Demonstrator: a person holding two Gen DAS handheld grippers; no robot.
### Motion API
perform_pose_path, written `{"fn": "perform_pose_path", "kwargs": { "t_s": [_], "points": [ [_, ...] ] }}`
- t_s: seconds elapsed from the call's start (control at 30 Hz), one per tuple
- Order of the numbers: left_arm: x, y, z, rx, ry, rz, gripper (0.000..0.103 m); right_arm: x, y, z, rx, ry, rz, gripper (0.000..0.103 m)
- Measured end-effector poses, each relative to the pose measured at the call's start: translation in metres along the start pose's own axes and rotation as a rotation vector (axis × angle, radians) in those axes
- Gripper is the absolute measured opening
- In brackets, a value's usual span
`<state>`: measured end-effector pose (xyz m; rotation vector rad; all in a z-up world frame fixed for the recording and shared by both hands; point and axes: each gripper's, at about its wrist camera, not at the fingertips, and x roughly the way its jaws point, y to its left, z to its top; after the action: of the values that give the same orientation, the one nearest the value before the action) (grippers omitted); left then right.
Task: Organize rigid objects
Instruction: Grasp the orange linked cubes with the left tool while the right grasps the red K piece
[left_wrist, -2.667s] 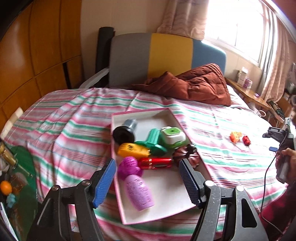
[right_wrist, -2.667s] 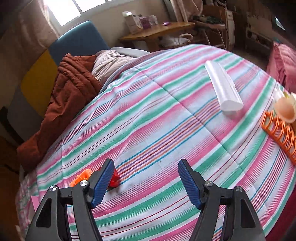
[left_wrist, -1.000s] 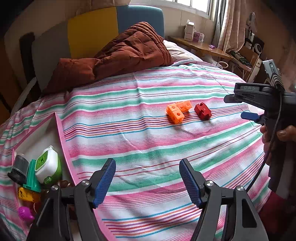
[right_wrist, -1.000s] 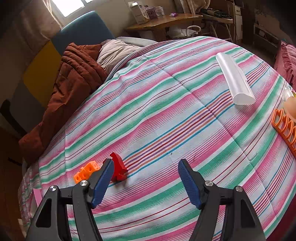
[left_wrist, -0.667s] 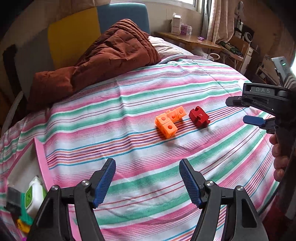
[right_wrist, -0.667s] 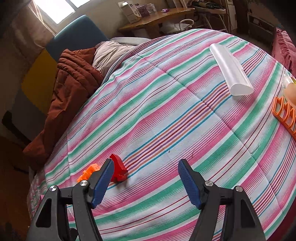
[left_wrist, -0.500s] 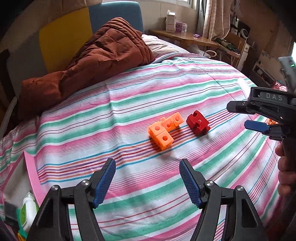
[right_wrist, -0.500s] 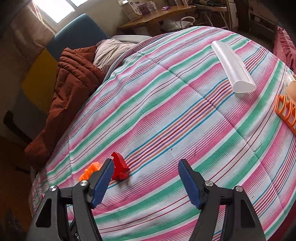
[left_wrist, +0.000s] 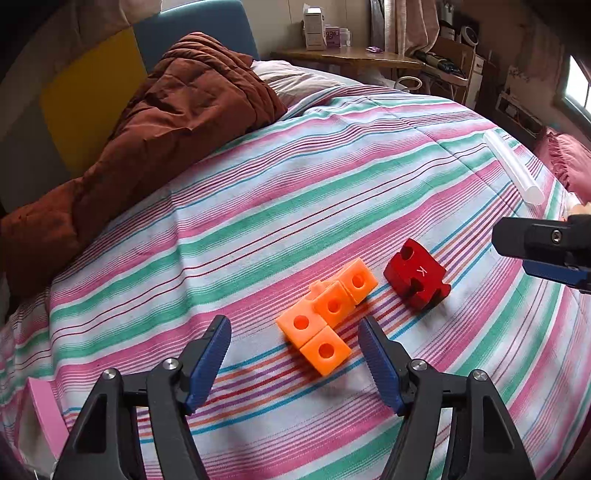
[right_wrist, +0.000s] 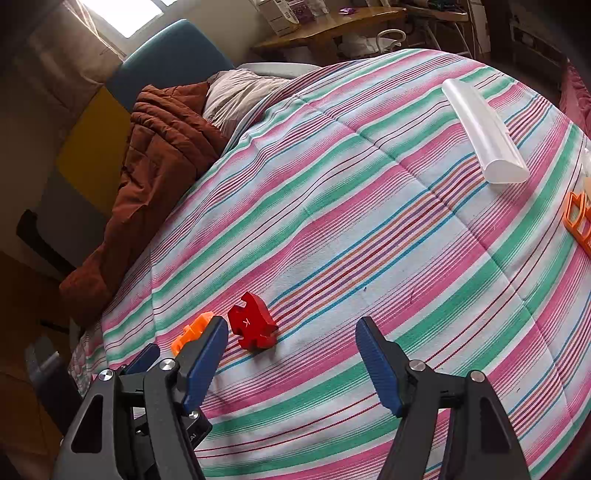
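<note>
An orange block cluster (left_wrist: 327, 319) of linked cubes lies on the striped bedspread, just ahead of my left gripper (left_wrist: 295, 341), which stands open with nothing between its blue pads. To the cluster's right lies a red puzzle-shaped piece (left_wrist: 417, 277) marked K. My right gripper (right_wrist: 290, 343) is open and empty too; the red piece (right_wrist: 252, 325) sits just ahead of its left finger, and the orange cluster (right_wrist: 192, 330) peeks out behind that finger. In the left wrist view the right gripper's tip (left_wrist: 543, 251) shows at the right edge.
A pink box corner (left_wrist: 46, 413) shows at lower left. A brown quilt (left_wrist: 155, 122) is piled at the headboard. A clear plastic tube (right_wrist: 482, 131) and an orange rack (right_wrist: 580, 221) lie at the bed's right side. A wooden desk (left_wrist: 351, 59) stands beyond.
My left gripper has swung right, away from the pink box, and closed in on the orange cluster, which now sits just ahead of its fingers. The right gripper has stayed in place.
</note>
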<state>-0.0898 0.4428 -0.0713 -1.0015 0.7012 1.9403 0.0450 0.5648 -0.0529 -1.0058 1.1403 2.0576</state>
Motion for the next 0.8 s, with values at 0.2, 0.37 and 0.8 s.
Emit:
{"fn": "perform_pose_path", "kwargs": {
  "t_s": [0.2,0.37,0.8],
  "points": [
    [0.014,0.015,0.003,-0.114,-0.008,-0.040,0.058,0.001,0.000,0.000,0.003,0.006,0.000,0.074],
    [0.004,0.011,-0.009,-0.101,-0.022,-0.040,0.041,0.004,-0.001,0.000,-0.003,0.011,-0.016,0.074],
    [-0.058,-0.003,-0.105,-0.229,-0.057,-0.021,0.041,0.006,-0.022,0.002,0.087,0.032,-0.022,0.072]
  ]
}}
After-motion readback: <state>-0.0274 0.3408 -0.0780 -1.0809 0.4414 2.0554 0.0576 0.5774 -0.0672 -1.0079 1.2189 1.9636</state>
